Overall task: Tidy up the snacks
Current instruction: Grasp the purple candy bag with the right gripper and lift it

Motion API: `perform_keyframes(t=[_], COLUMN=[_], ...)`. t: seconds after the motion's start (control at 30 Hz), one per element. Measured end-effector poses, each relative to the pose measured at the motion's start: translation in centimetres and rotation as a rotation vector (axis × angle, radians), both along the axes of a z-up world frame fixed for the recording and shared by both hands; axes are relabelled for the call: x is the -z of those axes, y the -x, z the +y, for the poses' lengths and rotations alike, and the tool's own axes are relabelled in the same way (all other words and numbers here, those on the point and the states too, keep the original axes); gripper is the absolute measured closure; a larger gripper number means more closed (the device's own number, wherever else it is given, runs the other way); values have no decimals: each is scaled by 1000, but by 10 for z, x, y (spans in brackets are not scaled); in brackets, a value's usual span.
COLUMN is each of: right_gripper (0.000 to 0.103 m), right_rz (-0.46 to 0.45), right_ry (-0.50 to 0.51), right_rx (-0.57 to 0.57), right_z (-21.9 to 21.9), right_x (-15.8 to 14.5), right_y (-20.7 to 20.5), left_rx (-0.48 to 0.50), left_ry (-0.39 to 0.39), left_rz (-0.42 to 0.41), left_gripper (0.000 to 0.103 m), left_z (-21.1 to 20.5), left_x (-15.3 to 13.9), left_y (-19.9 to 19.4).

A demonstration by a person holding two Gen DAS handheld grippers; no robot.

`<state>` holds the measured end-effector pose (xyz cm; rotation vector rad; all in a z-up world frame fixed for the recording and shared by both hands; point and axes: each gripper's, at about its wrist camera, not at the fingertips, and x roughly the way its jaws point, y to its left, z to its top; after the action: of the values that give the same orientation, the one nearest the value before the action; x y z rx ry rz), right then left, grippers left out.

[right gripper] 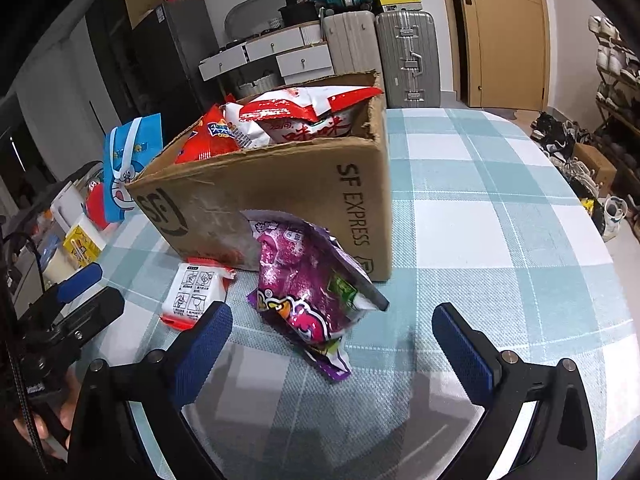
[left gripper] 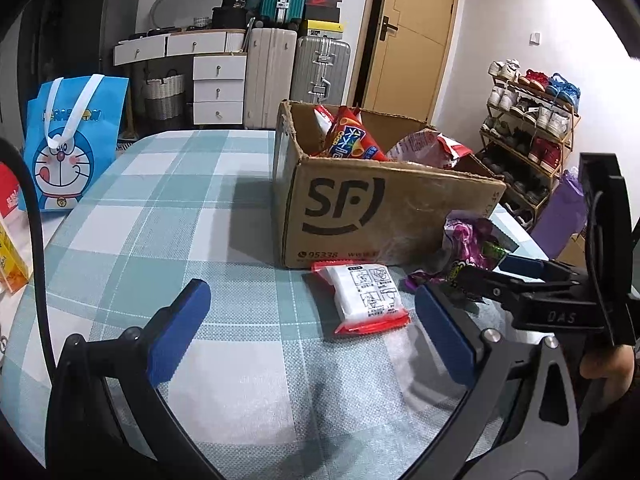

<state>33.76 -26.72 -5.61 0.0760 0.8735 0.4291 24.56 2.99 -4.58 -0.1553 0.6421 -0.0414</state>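
A brown SF cardboard box (left gripper: 384, 216) stands on the checked tablecloth and holds red and white snack bags (left gripper: 352, 140); it also shows in the right wrist view (right gripper: 288, 184). A small red-and-white packet (left gripper: 366, 298) lies flat in front of the box, also in the right wrist view (right gripper: 194, 292). A purple snack bag (right gripper: 310, 284) leans against the box corner, partly seen in the left wrist view (left gripper: 468, 244). My left gripper (left gripper: 310, 332) is open and empty, just short of the packet. My right gripper (right gripper: 332, 350) is open and empty, near the purple bag's lower end.
A blue Doraemon bag (left gripper: 70, 140) stands at the table's far left, with a yellow box (left gripper: 12, 260) at the left edge. Suitcases (left gripper: 320, 68), drawers and a door lie behind the table. A shoe rack (left gripper: 528, 120) stands to the right.
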Motion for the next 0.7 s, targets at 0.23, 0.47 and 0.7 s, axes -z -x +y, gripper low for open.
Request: perform_keyframes(t=[0.23,0.47,0.7], right_gripper=[16,24,44], right_rz=[20,33,56], right_ry=[-14,-12,-36], right_rx=[7,-1,6], right_z=[6,15,13], right_x=[3,5,7], right_y=[-9,-13,-14], left_rx=[11,11,12], left_ry=[29,32,31], left_rz=[23,25,24], left_gripper=[1,1,1], left_z=[4,4,4], left_x=[5,7,8], left_y=[-5,-8,-9])
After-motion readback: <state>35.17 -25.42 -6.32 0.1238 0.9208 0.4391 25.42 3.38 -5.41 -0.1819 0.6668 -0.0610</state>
